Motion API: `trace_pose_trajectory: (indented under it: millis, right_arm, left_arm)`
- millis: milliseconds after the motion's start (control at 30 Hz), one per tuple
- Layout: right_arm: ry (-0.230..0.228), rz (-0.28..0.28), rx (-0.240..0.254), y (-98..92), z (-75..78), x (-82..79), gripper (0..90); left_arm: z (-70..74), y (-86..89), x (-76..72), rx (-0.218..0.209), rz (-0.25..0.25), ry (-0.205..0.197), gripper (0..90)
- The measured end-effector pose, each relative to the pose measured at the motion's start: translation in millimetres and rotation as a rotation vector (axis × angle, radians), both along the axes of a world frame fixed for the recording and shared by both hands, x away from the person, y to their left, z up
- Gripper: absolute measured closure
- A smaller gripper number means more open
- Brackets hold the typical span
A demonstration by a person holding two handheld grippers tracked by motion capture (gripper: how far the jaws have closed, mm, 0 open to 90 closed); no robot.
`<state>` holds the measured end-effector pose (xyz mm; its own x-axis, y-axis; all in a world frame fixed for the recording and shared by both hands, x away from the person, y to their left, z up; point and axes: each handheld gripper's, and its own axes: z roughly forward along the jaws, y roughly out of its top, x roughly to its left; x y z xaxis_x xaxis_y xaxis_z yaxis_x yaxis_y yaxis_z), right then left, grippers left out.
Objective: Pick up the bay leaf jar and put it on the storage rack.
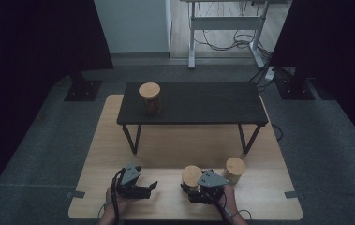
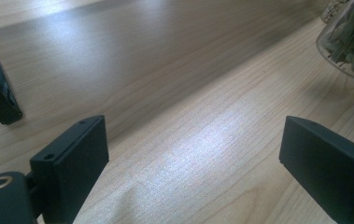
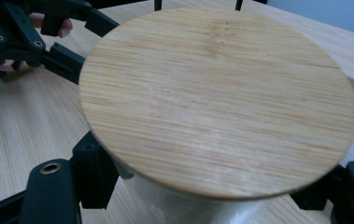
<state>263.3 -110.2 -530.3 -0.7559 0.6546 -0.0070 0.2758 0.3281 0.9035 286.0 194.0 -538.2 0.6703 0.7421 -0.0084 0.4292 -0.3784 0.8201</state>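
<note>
High view above the light wooden table (image 1: 119, 140), gripper views close over it, both facing forward.

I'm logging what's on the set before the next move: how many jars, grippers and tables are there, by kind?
Jars with bamboo lids: 3 (one on the black table, one in the right gripper, one beside it)
Grippers: 2 (left gripper, right gripper)
Tables: 2 (black table, wooden table)
Total: 7

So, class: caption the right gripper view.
Right gripper shut on a bamboo-lidded jar above the wooden table.
</note>
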Motion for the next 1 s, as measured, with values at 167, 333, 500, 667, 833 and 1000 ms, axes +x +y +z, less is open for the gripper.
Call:
trace_pose_trajectory:
  millis: [167,333,500,667,833,1000]
  right_arm:
    - [-0.005,-0.004,0.005,-2.3,3.3,-1.4,24.8]
    - [-0.007,-0.016,0.007,-3.8,5.2,-2.3,24.8]
    - [-0.006,-0.022,0.012,-5.9,7.1,-2.3,24.8]
    - [-0.01,-0.024,0.019,-8.0,9.3,-2.9,24.9]
    - [-0.012,-0.018,0.02,-9.0,11.3,-4.4,24.9]
    - [-0.015,-0.018,0.023,-9.8,13.4,-4.7,24.9]
  left_arm:
    - [0.1,-0.1,0.1,0.0,-0.002,0.0,8.0]
    - [0.4,0.5,0.3,-0.001,0.001,-0.001,8.0]
    - [0.0,0.0,0.2,0.003,-0.001,-0.001,8.0]
    - [0.2,-0.6,-0.4,0.005,-0.002,-0.003,8.0]
    - [0.1,0.2,0.0,0.003,0.0,-0.002,8.0]
    - [-0.4,-0.3,0.1,0.006,-0.002,-0.001,8.0]
